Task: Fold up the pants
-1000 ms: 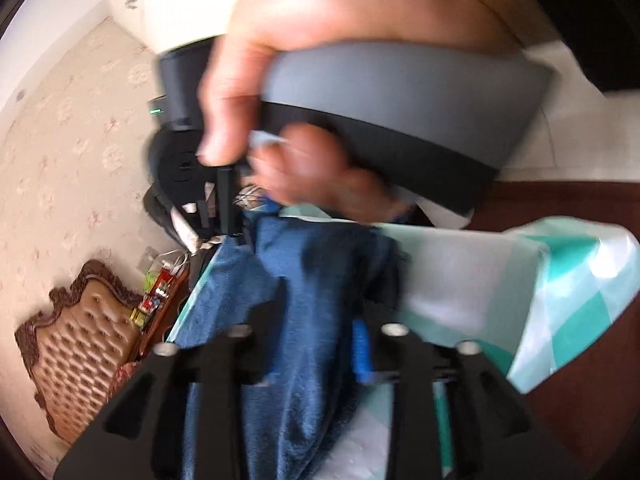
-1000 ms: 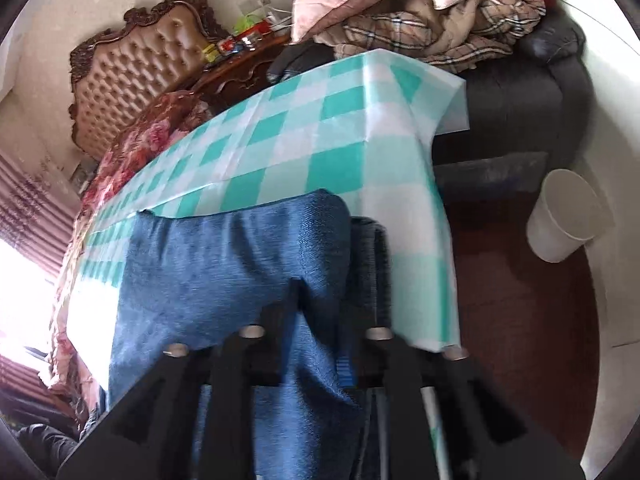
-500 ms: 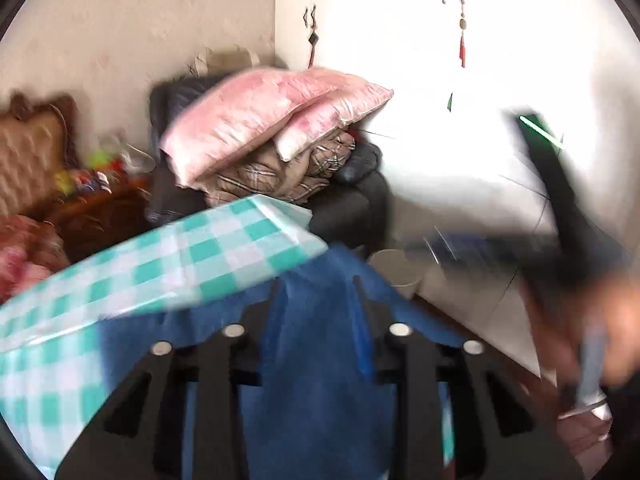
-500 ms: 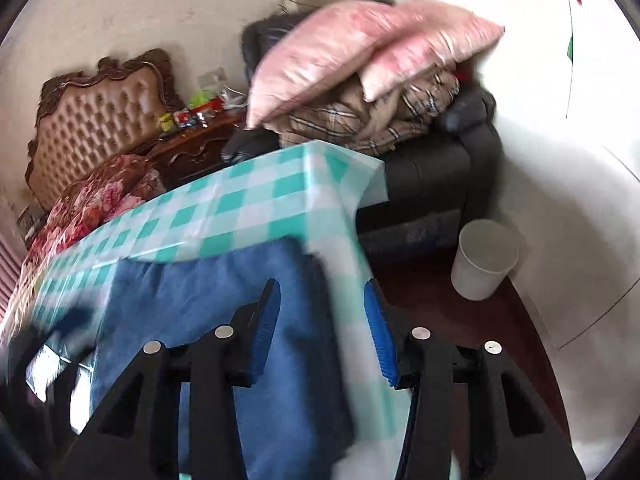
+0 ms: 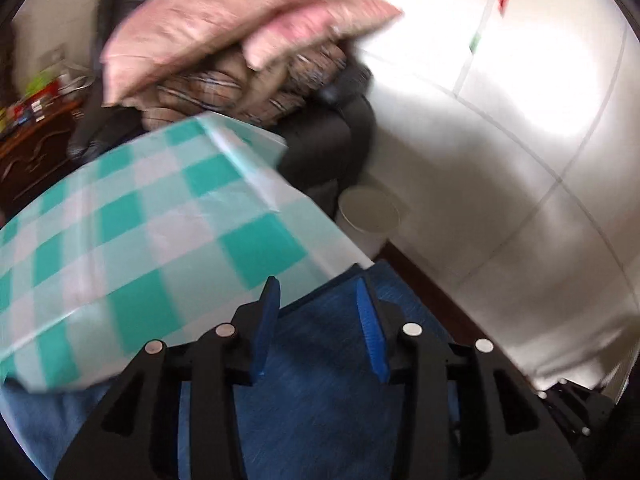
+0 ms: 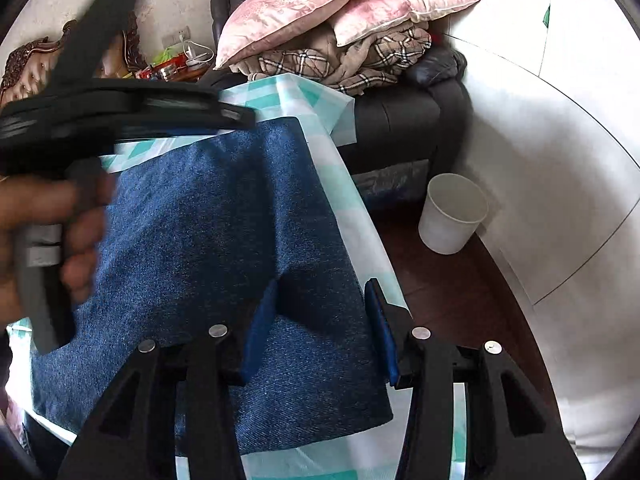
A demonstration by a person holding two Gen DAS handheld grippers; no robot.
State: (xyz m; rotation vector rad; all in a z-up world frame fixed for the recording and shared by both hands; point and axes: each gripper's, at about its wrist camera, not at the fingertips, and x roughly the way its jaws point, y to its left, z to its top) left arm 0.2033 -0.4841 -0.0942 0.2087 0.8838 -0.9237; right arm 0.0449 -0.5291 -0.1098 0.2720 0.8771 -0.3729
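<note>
Blue denim pants lie folded flat on the green-and-white checked tablecloth, near the table's right edge. My right gripper hovers open over their near right part, and the cloth lies flat below the pads, not pinched. A hand holds the left tool at the left of the right wrist view, and its black fingers reach over the pants' far edge. In the left wrist view my left gripper has its jaws opening above the pants at the tablecloth's edge, with nothing gripped.
A white bin stands on the dark wood floor right of the table. Behind it a dark armchair is piled with pink pillows and plaid blankets. A carved headboard and a cluttered sideboard stand at the far left.
A second ago both grippers had bunched denim between their jaws; now both are apart and the pants lie flat. The left gripper rolled and swung across toward the armchair side.
</note>
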